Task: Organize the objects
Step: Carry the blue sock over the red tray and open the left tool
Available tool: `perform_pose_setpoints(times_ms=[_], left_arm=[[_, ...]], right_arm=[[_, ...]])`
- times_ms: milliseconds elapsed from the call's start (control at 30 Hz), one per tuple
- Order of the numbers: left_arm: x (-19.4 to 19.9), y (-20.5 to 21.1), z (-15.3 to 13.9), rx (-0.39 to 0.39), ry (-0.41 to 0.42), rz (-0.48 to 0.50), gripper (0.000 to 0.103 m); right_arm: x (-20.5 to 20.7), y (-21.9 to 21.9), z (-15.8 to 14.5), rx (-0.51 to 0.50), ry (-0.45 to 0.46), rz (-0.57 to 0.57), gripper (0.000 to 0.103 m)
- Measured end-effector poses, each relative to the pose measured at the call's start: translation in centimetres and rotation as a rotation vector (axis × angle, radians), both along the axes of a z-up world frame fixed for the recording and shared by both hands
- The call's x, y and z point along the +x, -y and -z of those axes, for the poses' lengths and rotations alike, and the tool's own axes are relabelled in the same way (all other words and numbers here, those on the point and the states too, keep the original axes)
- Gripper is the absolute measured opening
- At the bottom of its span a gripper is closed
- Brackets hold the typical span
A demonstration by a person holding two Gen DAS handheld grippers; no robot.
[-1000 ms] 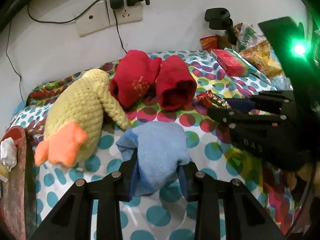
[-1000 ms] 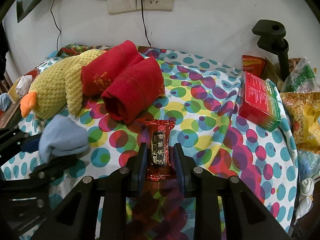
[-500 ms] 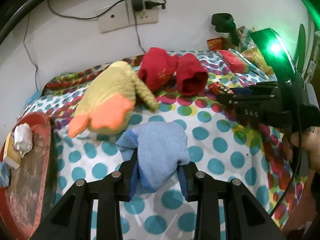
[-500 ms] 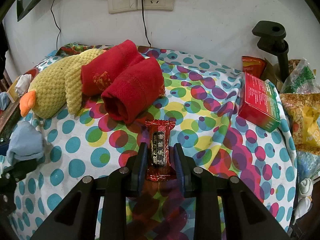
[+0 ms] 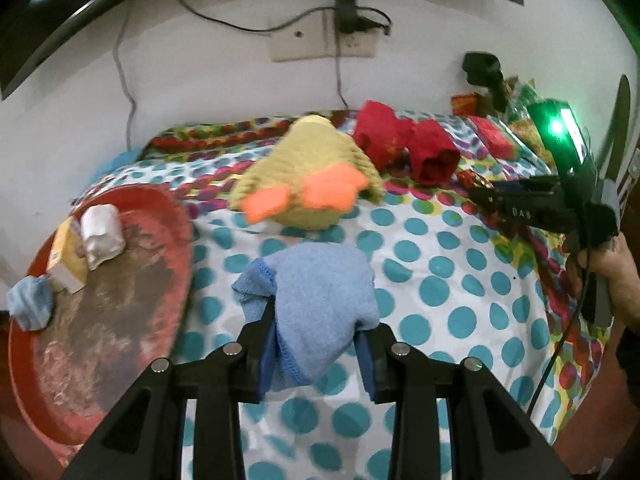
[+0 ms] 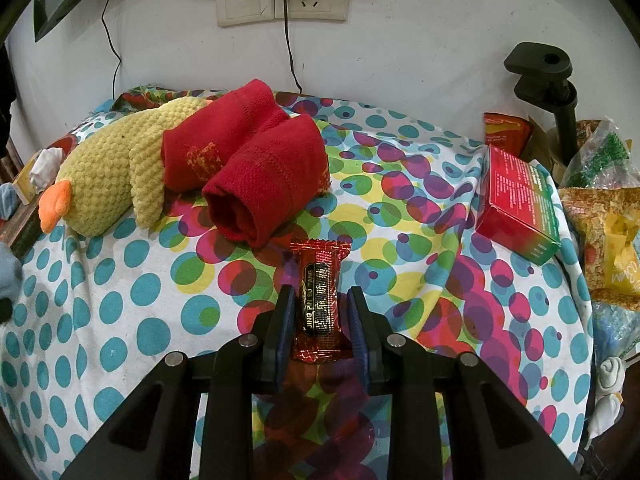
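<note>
Your left gripper is clamped on a light blue cloth; the cloth bulges up between the two fingers and hangs clear above the dotted tablecloth. To its left lies a round red tray holding a white roll, a small yellow box and another blue cloth at its near edge. Beyond the held cloth lies a yellow plush duck, orange feet toward the camera, blurred in this view.

Your right gripper is closed on a red candy wrapper, pinched at its sides, long axis pointing away from you. Just behind it lie two rolled red cloths, side by side and touching; the far one leans on the duck. A red box sits on the right edge of the tablecloth, with snack bags beyond it.
</note>
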State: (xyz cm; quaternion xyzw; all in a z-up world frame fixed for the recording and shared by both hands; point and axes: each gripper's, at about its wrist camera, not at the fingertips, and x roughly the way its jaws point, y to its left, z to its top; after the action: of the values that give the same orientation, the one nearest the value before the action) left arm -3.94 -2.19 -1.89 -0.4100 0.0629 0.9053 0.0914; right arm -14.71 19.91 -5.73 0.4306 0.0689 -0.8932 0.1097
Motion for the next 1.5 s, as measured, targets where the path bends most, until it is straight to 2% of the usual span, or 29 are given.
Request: perform_pose_setpoints(times_ms=[267, 533, 667, 933, 1233, 1500], left_arm=[[0.9, 6.1, -2.2, -0.016, -0.03, -0.139, 0.034], [0.6, 13.3, -2.5, -0.031, -0.021, -0.32, 0.034], [0.1, 16.0, -2.5, -0.074, -0.022, -0.386, 0.034], [-0.6, 20.4, -1.6, -0.107, 0.005, -0.462, 0.034], [-1.6, 25.2, 0.3, -0.046, 0.065, -0.558, 0.034], [-3.4, 26.9, 1.6, -0.089, 0.102, -0.575, 0.036]], right_arm=[[0.0, 0.0, 0.0, 0.001, 0.0, 0.0, 0.026], [0.0, 0.0, 0.0, 0.0, 0.0, 0.0, 0.026], [0.0, 0.0, 0.0, 0.001, 0.0, 0.0, 0.026], [0.0, 0.0, 0.0, 0.001, 0.0, 0.0, 0.026], [0.0, 0.1, 0.0, 0.001, -0.001, 0.0, 0.026], [0.0, 0.0, 0.0, 0.001, -0.001, 0.0, 0.026]])
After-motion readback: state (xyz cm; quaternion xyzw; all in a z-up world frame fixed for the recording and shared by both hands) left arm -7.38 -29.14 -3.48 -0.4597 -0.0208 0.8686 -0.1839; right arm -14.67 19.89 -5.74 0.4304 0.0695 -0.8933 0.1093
